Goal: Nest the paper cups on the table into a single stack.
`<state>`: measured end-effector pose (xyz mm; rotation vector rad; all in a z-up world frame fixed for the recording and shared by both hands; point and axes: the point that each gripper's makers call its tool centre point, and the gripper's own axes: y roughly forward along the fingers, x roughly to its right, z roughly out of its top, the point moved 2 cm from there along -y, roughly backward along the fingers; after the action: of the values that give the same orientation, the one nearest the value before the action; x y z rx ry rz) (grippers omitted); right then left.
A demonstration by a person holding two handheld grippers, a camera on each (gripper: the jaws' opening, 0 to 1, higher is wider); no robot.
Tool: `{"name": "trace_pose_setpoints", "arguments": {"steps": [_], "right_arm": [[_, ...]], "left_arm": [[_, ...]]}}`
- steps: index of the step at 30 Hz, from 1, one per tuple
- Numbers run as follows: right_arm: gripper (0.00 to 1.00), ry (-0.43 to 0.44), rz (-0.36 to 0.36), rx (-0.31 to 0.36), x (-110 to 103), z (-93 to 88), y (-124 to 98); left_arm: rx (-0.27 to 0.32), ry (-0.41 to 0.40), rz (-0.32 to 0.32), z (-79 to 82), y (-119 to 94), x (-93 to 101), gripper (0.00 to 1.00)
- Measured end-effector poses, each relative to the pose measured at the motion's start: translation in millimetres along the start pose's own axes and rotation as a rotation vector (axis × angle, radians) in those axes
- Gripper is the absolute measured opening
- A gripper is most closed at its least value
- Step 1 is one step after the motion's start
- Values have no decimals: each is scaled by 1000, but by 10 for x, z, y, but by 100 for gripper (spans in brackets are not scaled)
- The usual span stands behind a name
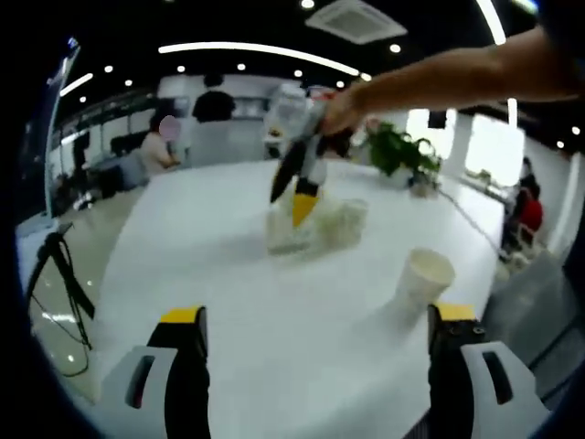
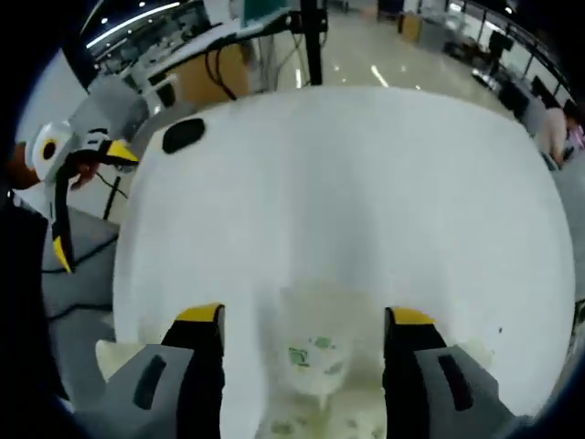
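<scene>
On the round white tabletop [image 1: 228, 302] three white paper cups wait to be nested: two stand close together near the middle [image 1: 315, 224], and a third white paper cup [image 1: 422, 279] sits apart, nearer the edge and just ahead of the left hand-held gripper [image 1: 318, 366]. That gripper hangs back with its yellow-tipped jaws spread wide and nothing between them, probably kept clear so the other hand can work first. The right hand-held gripper [image 1: 297, 187] reaches down over the middle pair; in the right gripper view its jaws [image 2: 303, 347] stand wide apart on either side of a green-printed cup [image 2: 315, 361], not yet closed on it. The approach from above suits lifting one cup by its rim and dropping it into its neighbour.
</scene>
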<state>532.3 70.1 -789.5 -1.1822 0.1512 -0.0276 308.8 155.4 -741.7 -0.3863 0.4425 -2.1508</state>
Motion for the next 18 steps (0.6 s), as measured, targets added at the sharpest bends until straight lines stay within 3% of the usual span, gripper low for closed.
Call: {"name": "trace_pose_setpoints", "arguments": {"steps": [4,9,12,18], "right_arm": [[64,7,-5,-18,30,-9,138],[61,5,15,-89,-43,-111,249],[61,5,-7,-101,33,-127,297],[52,25,-16,-128,71,-169,352]], "left_arm": [[1,13,2,4,-31,-8,99],[1,-5,19,-28,-81,-52,99],[10,-6,33,-28,-116,-80,98],[10,-11,37,-59,-129,-80,97]]}}
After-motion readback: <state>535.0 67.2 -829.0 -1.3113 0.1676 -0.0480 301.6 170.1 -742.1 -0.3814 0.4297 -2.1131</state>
